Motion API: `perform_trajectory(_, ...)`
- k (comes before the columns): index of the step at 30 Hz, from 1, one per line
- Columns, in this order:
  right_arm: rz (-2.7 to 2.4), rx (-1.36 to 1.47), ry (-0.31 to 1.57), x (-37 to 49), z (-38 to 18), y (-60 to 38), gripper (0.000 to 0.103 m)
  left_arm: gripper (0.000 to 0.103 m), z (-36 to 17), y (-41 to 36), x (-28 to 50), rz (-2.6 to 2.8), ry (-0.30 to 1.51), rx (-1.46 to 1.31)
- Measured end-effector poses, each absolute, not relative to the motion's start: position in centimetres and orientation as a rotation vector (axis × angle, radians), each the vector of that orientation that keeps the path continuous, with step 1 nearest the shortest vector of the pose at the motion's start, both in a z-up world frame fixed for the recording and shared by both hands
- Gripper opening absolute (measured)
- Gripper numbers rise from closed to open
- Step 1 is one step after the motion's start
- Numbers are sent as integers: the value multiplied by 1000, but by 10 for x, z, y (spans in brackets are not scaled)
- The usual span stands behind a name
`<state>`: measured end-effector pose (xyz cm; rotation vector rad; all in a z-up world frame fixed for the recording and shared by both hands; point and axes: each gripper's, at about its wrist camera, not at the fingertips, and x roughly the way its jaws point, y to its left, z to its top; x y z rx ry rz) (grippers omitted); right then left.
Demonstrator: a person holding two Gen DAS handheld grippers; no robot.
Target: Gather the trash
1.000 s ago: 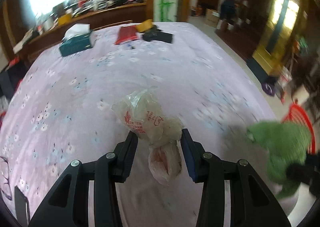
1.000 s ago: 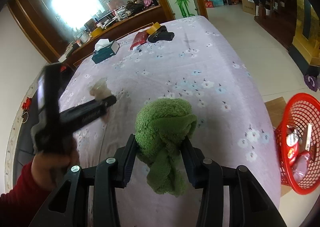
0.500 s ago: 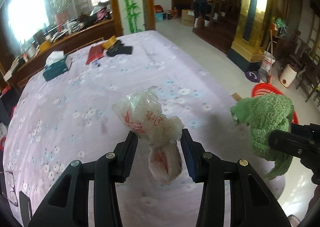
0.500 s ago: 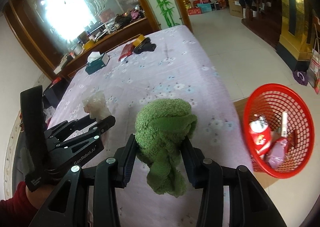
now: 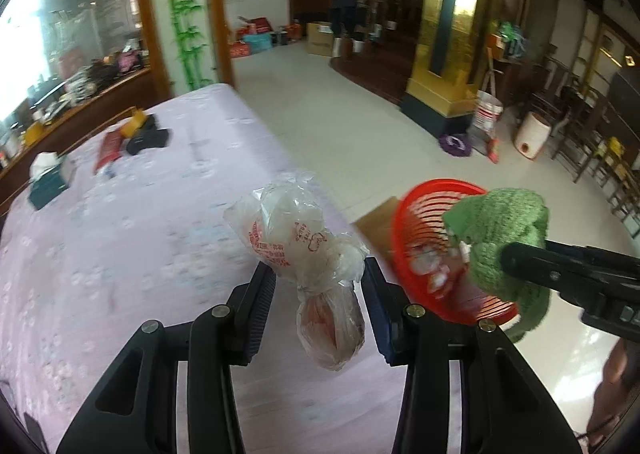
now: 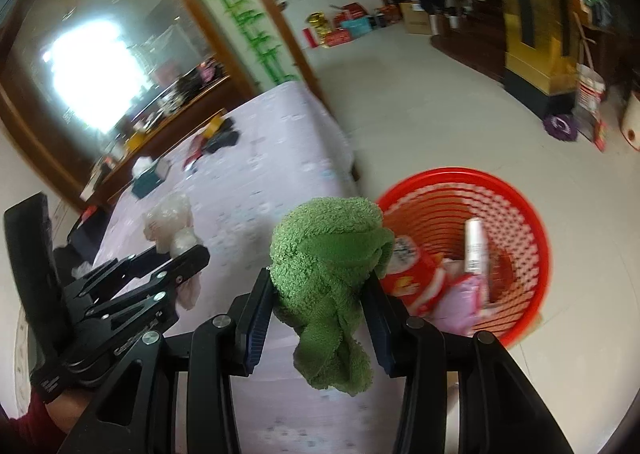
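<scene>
My left gripper [image 5: 320, 282] is shut on a knotted clear plastic bag [image 5: 296, 238] with red print, held above the purple flowered bed [image 5: 120, 254]. My right gripper [image 6: 320, 290] is shut on a bunched green fluffy cloth [image 6: 328, 254], held at the bed's edge beside a red mesh basket [image 6: 520, 214] on the floor. The basket holds a red packet, a pink wrapper and a white tube. In the left wrist view the green cloth [image 5: 500, 230] hangs in front of the basket [image 5: 416, 214]. The left gripper with its bag [image 6: 172, 222] shows at the left of the right wrist view.
A teal tissue box [image 5: 48, 182], a red pouch [image 5: 108, 146] and a black wallet [image 5: 148, 138] lie at the bed's far end. A cardboard piece [image 5: 376, 222] lies under the basket. A gold pillar [image 5: 444, 34], a bucket and wooden chairs stand on the tiled floor.
Both grippers have swung right from over the bed toward its edge, still gripping the bag and the cloth. The red basket is now much closer and larger in both views.
</scene>
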<state>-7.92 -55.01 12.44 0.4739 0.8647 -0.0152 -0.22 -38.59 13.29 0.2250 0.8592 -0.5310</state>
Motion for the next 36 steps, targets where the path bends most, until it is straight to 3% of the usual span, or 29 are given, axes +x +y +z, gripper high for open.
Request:
perform_trajectory(11, -131, 565, 901, -74, 95, -645, 50, 45, 100, -483, 8, -682, 954, 186)
perform_trajectory(14, -154, 587, 926, -68, 84, -662, 56, 65, 92, -501, 12, -695, 971, 192)
perform_trajectory(16, -154, 623, 916, -70, 82, -671, 56, 67, 92, -505, 12, -688, 972, 183)
perform_trajectory(21, -155, 593, 877, -85, 99, -675, 61, 67, 100, -500, 8, -654, 966, 174)
perform_trajectory(24, -190, 539, 856, -100, 114, -671, 61, 76, 115, -489, -5, -614, 917, 192)
perform_trajectory(28, -276, 431, 824, -125, 135, -656, 77, 90, 135, -465, -31, -607, 835, 187)
perform_trajectory(36, -468, 340, 789, -204, 163, -596, 86, 92, 157, -407, -87, -658, 732, 268)
